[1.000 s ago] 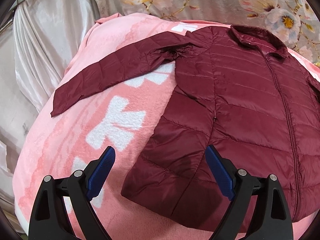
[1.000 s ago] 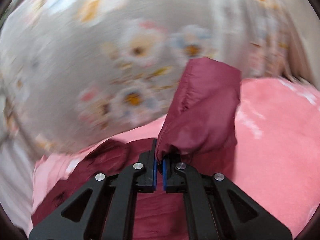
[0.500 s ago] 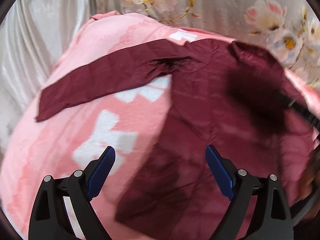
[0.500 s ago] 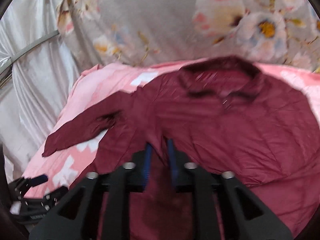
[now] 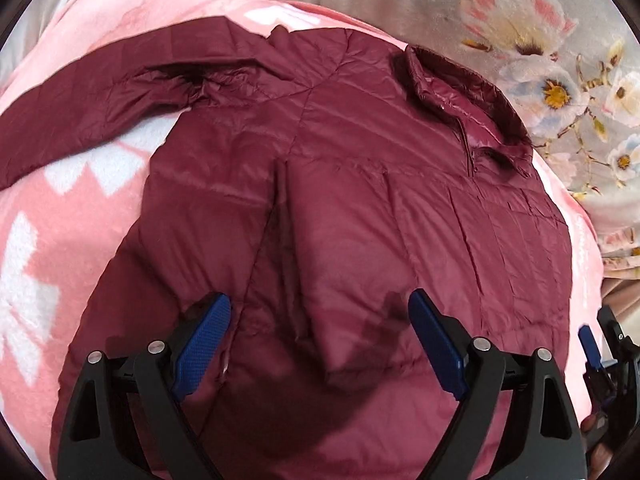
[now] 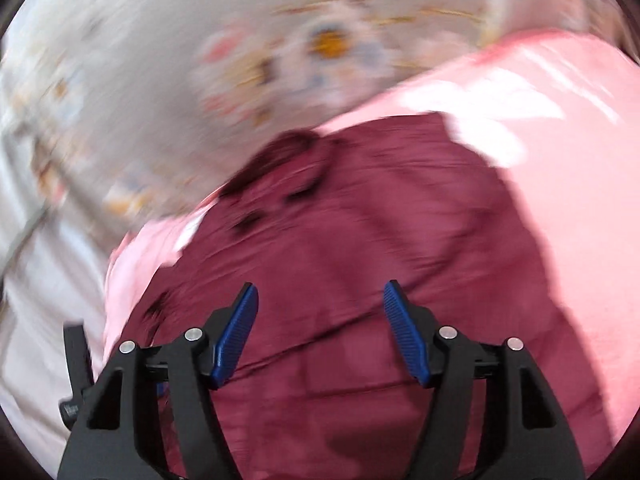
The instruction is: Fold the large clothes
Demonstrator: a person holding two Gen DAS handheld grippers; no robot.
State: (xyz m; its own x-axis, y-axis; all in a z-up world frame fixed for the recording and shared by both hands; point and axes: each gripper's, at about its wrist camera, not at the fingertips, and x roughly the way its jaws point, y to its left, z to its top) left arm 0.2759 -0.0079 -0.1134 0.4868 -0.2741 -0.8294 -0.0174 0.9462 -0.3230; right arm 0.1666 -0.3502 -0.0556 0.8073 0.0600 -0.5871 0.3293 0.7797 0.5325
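Note:
A maroon quilted jacket (image 5: pixel 360 208) lies front up on a pink blanket (image 5: pixel 60 248), collar (image 5: pixel 452 76) at the far right. Its left sleeve (image 5: pixel 80 100) stretches out to the left. The other sleeve (image 5: pixel 352 280) lies folded across the body. My left gripper (image 5: pixel 320 340) is open and empty just above the jacket's lower part. My right gripper (image 6: pixel 320 332) is open and empty over the jacket (image 6: pixel 360 260); that view is blurred. The right gripper also shows at the right edge of the left wrist view (image 5: pixel 600 356).
A floral cloth (image 5: pixel 540 40) hangs behind the bed. The pink blanket (image 6: pixel 540 120) has white patterns and extends right of the jacket. Pale satin fabric (image 6: pixel 36 240) lies at the left.
My right gripper carried the right sleeve across the jacket, opened and let it go; the sleeve now lies folded on the body. My left gripper moved in over the jacket.

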